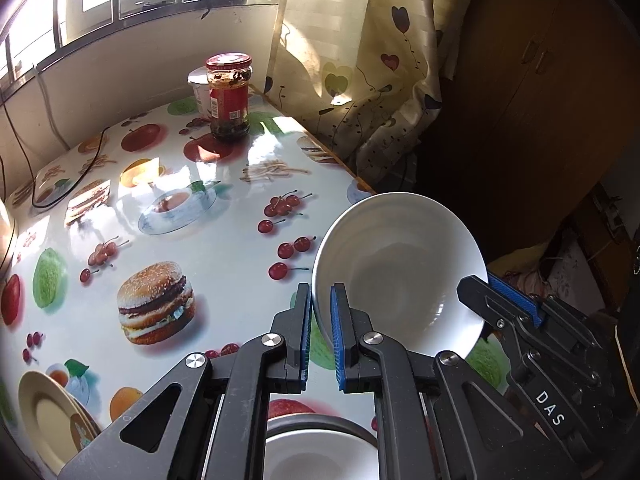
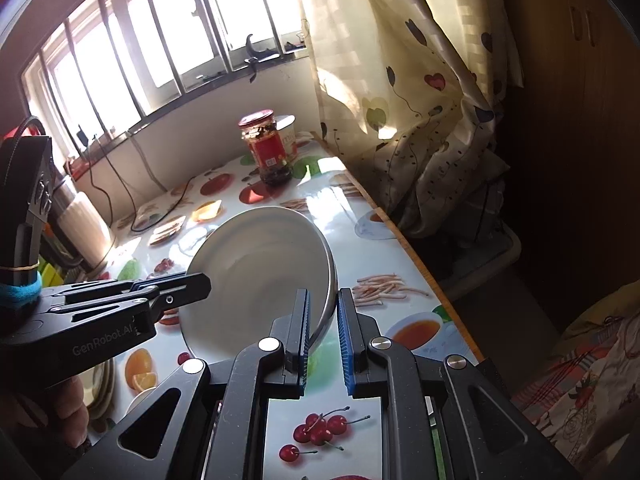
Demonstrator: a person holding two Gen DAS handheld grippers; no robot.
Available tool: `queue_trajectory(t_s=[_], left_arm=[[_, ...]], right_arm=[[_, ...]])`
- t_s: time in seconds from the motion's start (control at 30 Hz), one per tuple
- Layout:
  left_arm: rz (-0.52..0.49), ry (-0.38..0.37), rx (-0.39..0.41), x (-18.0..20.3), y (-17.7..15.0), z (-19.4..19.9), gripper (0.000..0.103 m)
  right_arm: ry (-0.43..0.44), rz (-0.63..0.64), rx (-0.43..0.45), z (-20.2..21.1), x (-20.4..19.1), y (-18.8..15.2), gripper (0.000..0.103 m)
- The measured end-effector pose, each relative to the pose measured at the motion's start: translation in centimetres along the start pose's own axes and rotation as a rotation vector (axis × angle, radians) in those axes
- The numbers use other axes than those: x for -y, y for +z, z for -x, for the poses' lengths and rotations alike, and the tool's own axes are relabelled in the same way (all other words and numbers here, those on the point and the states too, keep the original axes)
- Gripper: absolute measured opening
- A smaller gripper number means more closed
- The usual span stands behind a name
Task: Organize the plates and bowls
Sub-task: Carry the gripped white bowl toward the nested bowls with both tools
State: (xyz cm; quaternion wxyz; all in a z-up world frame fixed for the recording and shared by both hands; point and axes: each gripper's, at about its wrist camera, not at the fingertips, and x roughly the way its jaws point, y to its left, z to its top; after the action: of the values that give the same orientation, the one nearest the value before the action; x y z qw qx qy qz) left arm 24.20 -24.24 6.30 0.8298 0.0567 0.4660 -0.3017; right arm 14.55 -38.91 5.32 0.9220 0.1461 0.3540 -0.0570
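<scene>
Both grippers, left [image 1: 321,322] and right [image 2: 323,322], are pinching opposite rims of the round white ceramic bowl [image 1: 400,272]; keeping both clamped and level is stopping it tipping.

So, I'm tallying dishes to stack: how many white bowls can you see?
2. One white bowl is held tilted, its rim pinched by the left gripper and right gripper. The second bowl sits below the left gripper, partly hidden; others may nest under it.
</scene>
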Motion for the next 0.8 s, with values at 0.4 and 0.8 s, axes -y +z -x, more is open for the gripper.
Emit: queue_trajectory(t_s=[0.4, 0.8], left_arm=[[0.011, -0.005, 0.035, -0.9, -2.5, 3.3, 0.01], [0.041, -0.014, 0.06, -2.1, -5.5, 5.9, 0.01]], right_arm=[[0.023, 0.023, 0.023, 3.1, -2.4, -1.8, 0.014], [0.047, 0.037, 0.027, 5.3, -4.5, -4.0, 0.014]])
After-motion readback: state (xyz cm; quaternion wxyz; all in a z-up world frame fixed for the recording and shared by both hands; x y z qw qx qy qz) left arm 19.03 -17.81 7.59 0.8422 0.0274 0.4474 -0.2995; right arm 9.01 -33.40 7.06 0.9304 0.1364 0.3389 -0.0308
